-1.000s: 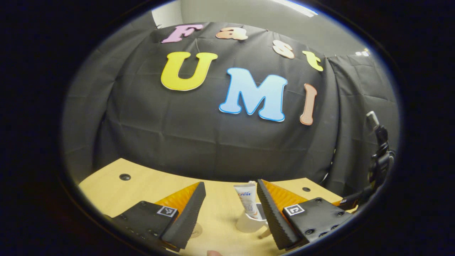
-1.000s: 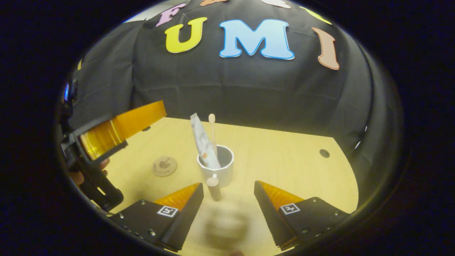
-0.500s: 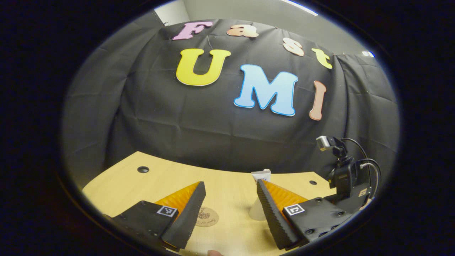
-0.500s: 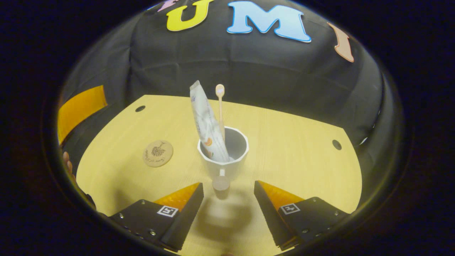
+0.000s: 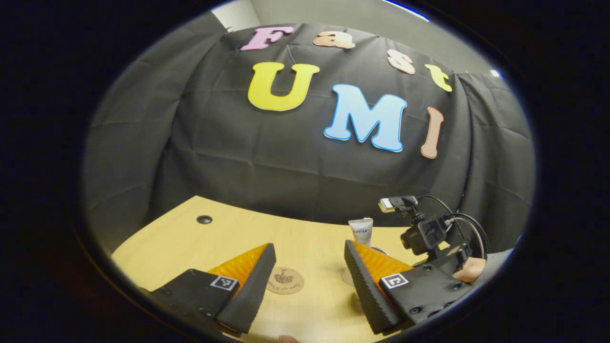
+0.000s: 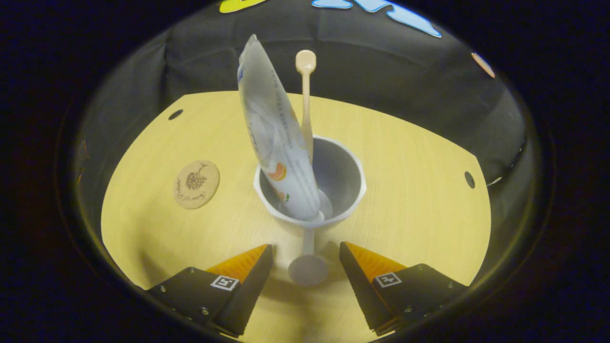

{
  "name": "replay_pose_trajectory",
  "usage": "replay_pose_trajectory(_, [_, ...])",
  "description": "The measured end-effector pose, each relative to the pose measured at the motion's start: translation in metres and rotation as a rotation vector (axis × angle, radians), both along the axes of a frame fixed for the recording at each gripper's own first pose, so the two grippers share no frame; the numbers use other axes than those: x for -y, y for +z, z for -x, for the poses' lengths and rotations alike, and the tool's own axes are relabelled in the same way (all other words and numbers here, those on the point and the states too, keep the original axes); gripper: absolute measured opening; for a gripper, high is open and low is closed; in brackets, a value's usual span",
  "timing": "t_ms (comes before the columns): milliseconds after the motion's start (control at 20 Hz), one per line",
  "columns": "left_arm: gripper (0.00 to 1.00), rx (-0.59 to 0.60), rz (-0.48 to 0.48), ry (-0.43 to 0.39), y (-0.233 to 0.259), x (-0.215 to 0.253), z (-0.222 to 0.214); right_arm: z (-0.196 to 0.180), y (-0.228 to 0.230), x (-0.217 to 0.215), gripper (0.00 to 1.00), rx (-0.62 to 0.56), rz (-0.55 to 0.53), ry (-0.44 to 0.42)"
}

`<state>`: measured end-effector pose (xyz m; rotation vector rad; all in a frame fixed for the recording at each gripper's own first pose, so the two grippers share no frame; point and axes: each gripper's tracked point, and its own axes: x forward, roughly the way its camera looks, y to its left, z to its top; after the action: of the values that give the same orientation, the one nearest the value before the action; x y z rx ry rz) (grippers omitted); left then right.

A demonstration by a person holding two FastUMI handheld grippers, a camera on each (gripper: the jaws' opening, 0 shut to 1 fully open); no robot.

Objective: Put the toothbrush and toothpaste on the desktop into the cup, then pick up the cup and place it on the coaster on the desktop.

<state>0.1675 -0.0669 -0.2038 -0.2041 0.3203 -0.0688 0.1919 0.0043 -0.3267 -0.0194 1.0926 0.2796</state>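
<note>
A white cup [image 6: 340,176] stands mid-table in the right gripper view. A toothpaste tube [image 6: 274,138] and a pale toothbrush [image 6: 305,95] stand in it, leaning on the far-left rim. The cup's handle [image 6: 307,269] points toward me and lies between the fingers of my open right gripper [image 6: 305,250], touching neither. The round coaster [image 6: 196,177] lies to the cup's left. In the left gripper view my left gripper [image 5: 310,247] hangs open over the table, holding nothing, with the coaster [image 5: 285,280] just beyond its fingers. The toothpaste top [image 5: 360,231] rises behind its right finger.
The wooden table [image 6: 414,200] has cable holes at the far left [image 6: 175,114] and right [image 6: 469,179]. In the left gripper view the other gripper, with its camera and cables [image 5: 429,236], sits at right, held by a hand [image 5: 469,269].
My right gripper has come down and closer to the cup, so its handle now sits between the fingers. The left gripper has drawn back and swung, bringing the coaster into its view.
</note>
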Motion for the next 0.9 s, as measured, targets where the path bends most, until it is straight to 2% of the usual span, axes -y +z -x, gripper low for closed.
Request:
replay_pose_trajectory(100, [0.93,-0.015,0.009,0.008,-0.005,-0.004,0.003,-0.003,-0.002,-0.002,0.87,-0.021,-0.001,-0.004])
replay_pose_trajectory(150, [0.93,-0.021,0.011,0.014,-0.007,-0.007,0.004,-0.005,-0.001,-0.004,0.82,-0.032,-0.01,-0.005])
replay_pose_trajectory(200, [0.93,-0.025,0.014,0.021,-0.009,-0.01,0.005,-0.006,-0.002,-0.004,0.82,-0.039,-0.006,-0.01])
replay_pose_trajectory(300, [0.93,-0.031,0.022,0.032,-0.009,-0.016,0.007,-0.008,-0.003,-0.006,0.72,-0.051,-0.009,-0.008])
replay_pose_trajectory(400, [0.93,-0.034,0.021,0.041,-0.011,-0.02,0.007,-0.009,-0.008,-0.004,0.71,-0.052,0.009,-0.004])
replay_pose_trajectory(450, [0.93,-0.037,0.018,0.045,-0.013,-0.022,0.008,-0.01,-0.008,-0.004,0.62,-0.054,0.01,-0.004])
replay_pose_trajectory(500, [0.94,-0.039,0.019,0.047,-0.013,-0.023,0.008,-0.009,-0.009,-0.006,0.58,-0.062,0.004,-0.005])
replay_pose_trajectory(600, [0.93,-0.044,0.023,0.05,-0.013,-0.025,0.009,-0.01,-0.012,-0.005,0.58,-0.069,0.007,-0.009])
replay_pose_trajectory(650, [0.93,-0.044,0.022,0.052,-0.014,-0.026,0.01,-0.01,-0.012,-0.005,0.49,-0.073,0.002,-0.005])
replay_pose_trajectory(750, [0.94,-0.049,0.024,0.054,-0.015,-0.028,0.011,-0.013,-0.009,-0.001,0.49,-0.072,0.014,-0.016])
replay_pose_trajectory(850, [0.94,-0.055,0.026,0.056,-0.017,-0.028,0.011,-0.008,-0.011,-0.002,0.31,-0.083,-0.007,-0.027])
replay_pose_trajectory(900, [0.93,-0.059,0.029,0.056,-0.018,-0.028,0.011,-0.01,-0.014,-0.003,0.3,-0.081,-0.009,-0.027])
